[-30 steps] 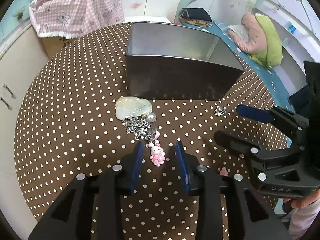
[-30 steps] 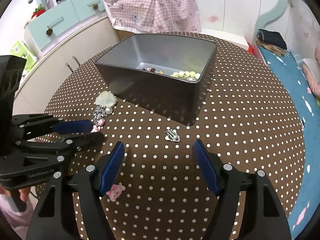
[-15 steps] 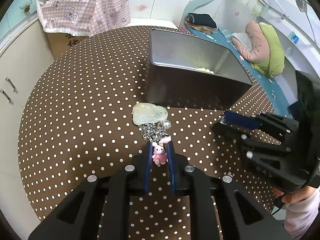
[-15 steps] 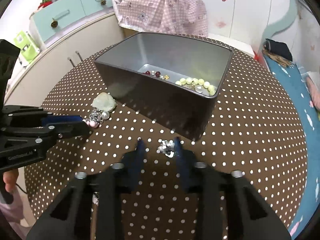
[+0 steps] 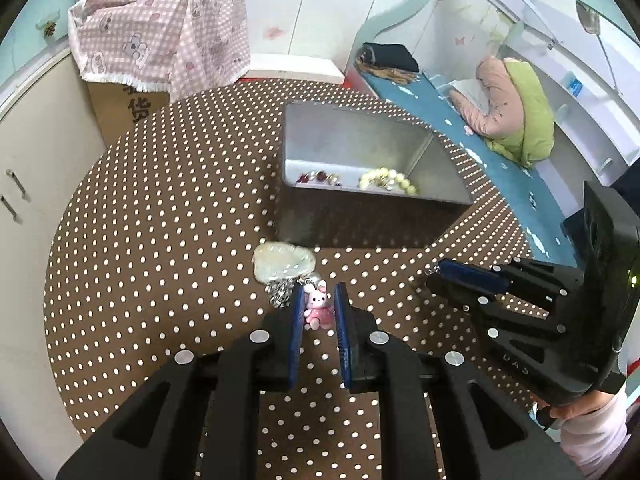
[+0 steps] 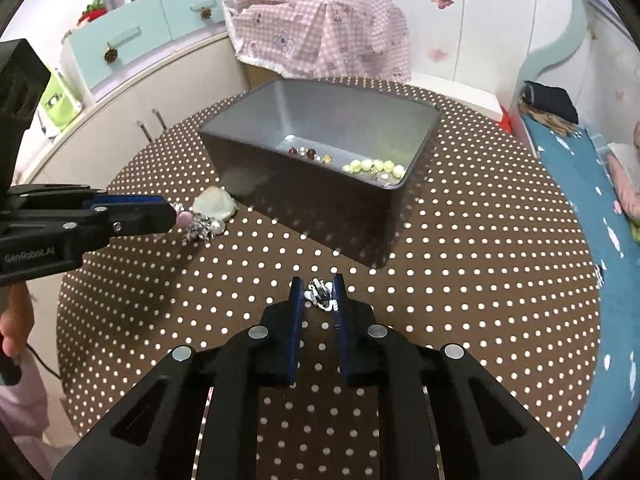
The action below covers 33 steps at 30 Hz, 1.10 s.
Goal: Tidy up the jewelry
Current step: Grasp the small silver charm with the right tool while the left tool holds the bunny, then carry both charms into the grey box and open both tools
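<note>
Two grippers, both clamped onto something small right now. The left gripper has its blue pads squeezed on a little pink bunny charm, which hangs on a tangle of silver chain with a pearl bead and a pale jade-looking pendant. The pendant sits on the tablecloth just in front of the box (I can't tell whether the charm itself has left the cloth).

The right gripper has its jaws closing on a small silver clip earring, black-and-white looking from this angle, down on the brown polka-dot tablecloth a bit in front of the box's near corner. The pads look to be touching it on both sides.

The grey metal box sits open in the middle of the round table. Inside it, on the floor against the near wall, there's a string of pale yellow-green beads and next to it a few dark red beads with gold bits.

Behind the table is a cardboard box draped with pink checked cloth, and to the right a bed with a blue sheet.
</note>
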Each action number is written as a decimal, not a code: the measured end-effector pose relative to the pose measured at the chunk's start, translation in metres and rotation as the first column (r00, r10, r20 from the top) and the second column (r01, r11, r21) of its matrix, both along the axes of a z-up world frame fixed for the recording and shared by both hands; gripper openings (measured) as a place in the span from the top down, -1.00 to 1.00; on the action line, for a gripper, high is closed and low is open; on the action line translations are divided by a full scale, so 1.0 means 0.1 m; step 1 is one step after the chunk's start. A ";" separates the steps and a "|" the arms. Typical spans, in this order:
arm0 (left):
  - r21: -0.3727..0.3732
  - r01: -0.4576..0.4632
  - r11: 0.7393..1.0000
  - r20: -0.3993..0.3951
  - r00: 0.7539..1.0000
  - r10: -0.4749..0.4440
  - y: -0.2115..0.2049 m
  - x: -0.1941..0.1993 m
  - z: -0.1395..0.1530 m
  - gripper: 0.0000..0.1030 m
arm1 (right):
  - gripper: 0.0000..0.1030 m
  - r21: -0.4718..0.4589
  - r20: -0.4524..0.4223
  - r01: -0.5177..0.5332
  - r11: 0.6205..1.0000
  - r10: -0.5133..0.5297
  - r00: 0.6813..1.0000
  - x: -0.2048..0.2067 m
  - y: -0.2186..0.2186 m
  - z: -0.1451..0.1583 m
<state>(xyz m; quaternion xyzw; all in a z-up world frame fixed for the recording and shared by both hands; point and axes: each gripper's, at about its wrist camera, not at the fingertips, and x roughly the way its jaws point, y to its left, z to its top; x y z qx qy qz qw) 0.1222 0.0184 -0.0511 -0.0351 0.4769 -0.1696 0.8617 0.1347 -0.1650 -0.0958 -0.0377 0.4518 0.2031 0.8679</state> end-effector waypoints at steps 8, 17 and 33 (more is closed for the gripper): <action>-0.021 0.030 0.999 0.045 0.999 -0.029 -0.07 -0.04 0.22 0.73 | 0.71 0.001 0.052 0.019 1.000 -0.019 0.998 -0.09 -0.05 0.25; -0.017 0.049 0.999 0.071 0.996 -0.047 -0.15 -0.08 0.35 0.73 | 0.70 0.020 0.107 0.029 0.999 -0.031 0.994 -0.13 -0.05 0.51; -0.022 0.063 0.998 0.101 0.993 -0.060 -0.32 0.24 0.61 0.73 | 0.70 0.064 0.157 0.046 0.997 -0.056 0.986 0.26 -0.03 0.84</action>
